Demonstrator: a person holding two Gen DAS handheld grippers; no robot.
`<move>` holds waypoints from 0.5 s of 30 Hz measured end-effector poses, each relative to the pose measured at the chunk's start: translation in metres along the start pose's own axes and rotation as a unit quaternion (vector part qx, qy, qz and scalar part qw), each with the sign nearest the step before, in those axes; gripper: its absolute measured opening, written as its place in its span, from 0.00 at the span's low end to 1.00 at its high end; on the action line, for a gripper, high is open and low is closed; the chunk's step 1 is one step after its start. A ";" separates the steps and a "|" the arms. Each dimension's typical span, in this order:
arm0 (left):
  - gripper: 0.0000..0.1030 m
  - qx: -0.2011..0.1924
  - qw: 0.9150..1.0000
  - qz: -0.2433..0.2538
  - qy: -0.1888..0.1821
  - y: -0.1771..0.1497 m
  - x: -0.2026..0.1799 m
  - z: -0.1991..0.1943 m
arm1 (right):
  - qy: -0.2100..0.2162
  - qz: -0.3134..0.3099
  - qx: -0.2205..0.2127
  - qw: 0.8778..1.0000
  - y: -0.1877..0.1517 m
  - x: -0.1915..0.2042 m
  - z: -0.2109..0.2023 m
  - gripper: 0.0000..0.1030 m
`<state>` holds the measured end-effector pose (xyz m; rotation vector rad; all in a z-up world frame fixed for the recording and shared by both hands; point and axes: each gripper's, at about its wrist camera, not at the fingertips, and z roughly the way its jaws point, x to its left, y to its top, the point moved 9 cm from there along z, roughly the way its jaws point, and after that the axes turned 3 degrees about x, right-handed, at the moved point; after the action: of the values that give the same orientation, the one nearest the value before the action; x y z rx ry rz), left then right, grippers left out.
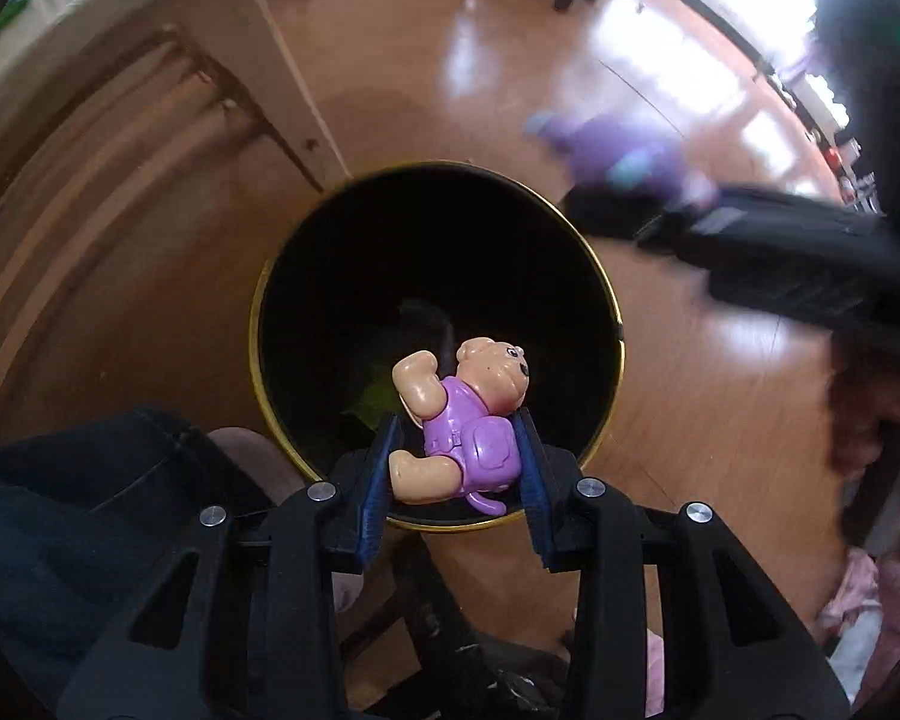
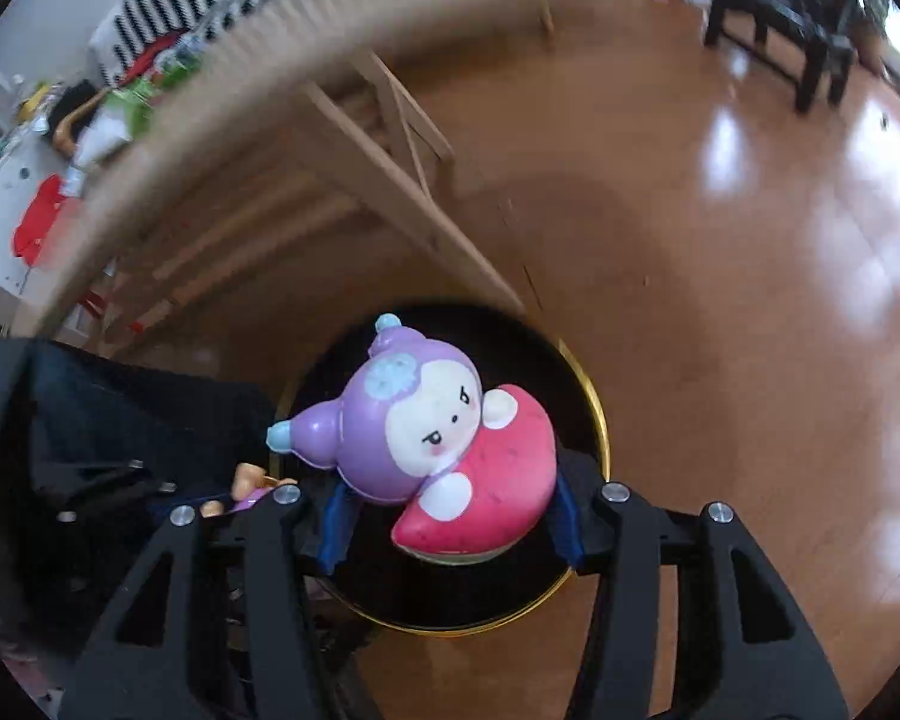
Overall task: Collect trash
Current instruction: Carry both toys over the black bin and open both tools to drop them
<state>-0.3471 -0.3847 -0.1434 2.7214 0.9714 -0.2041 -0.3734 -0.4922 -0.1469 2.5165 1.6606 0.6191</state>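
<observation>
Here both claws hang over the black, gold-rimmed bin (image 1: 594, 276) on the wooden floor (image 1: 690, 408). The left gripper (image 1: 459, 456) pinches a tan figurine in purple overalls (image 1: 456, 426); the right gripper (image 2: 450, 516) clamps a purple-hooded doll on a pink crescent (image 2: 426, 438).

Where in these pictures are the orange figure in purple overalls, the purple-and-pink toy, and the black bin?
orange figure (image 1: 471, 420), left wrist view, on its purple overalls.
purple-and-pink toy (image 2: 432, 420), right wrist view, on its pale face.
black bin (image 1: 258, 324), left wrist view, on its gold rim's left side.
</observation>
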 end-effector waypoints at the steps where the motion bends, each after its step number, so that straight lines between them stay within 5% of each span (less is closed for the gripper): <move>1: 0.36 -0.001 1.000 0.003 0.004 0.003 0.001 0.001 | 0.000 0.005 0.010 1.000 -0.006 -0.004 0.011 0.51; 15: 0.36 0.017 1.000 -0.012 -0.003 0.004 0.012 0.008 | -0.004 0.019 0.024 1.000 -0.005 -0.009 0.024 0.51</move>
<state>-0.3358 -0.3823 -0.1528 2.7389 1.0077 -0.2342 -0.3718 -0.4943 -0.1730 2.5867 1.6481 0.5792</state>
